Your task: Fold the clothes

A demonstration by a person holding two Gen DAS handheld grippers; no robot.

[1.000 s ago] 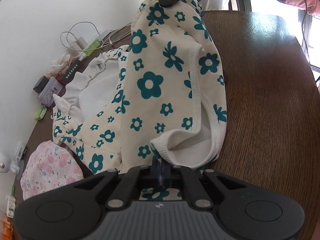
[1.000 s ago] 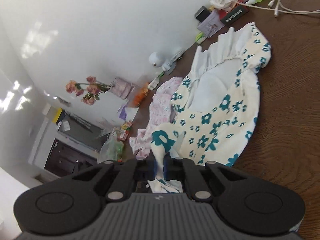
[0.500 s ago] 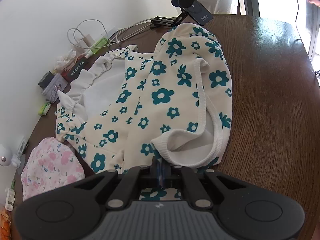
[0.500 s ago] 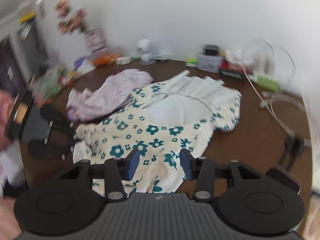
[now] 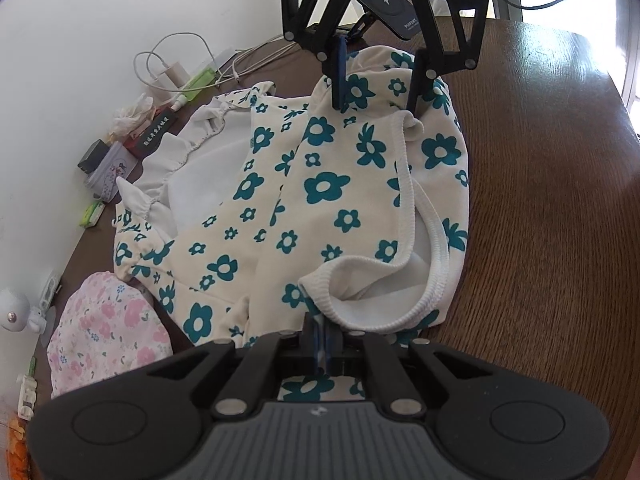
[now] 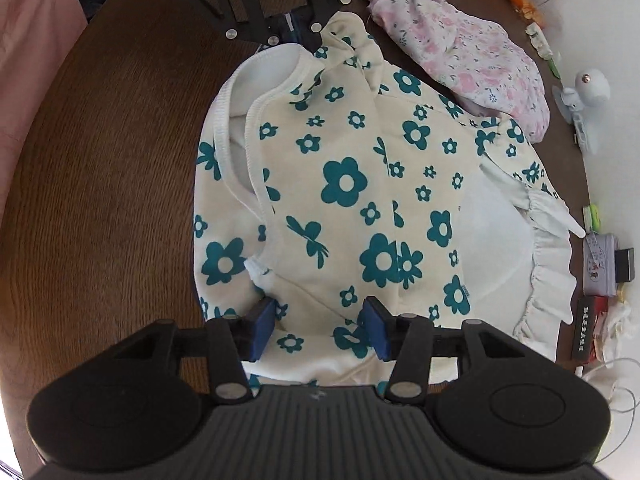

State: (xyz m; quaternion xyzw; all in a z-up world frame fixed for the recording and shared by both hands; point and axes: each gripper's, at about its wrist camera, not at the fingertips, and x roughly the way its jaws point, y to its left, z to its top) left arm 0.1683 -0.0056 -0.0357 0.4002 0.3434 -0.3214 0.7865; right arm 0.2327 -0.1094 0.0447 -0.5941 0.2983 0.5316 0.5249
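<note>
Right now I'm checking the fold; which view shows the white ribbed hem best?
The left wrist view: the white ribbed hem curls open just beyond the shut left tool. The right wrist view shows it smaller, at the far side of the floral top.

The right tool (image 6: 320, 330) no longer grips the floral top (image 6: 352, 184); its jaws now stand apart, lowered over the folded-over fabric.

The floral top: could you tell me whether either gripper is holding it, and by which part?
The left gripper is shut on the floral top at its ribbed hem. The right gripper is open over the other end, holding nothing.
</note>
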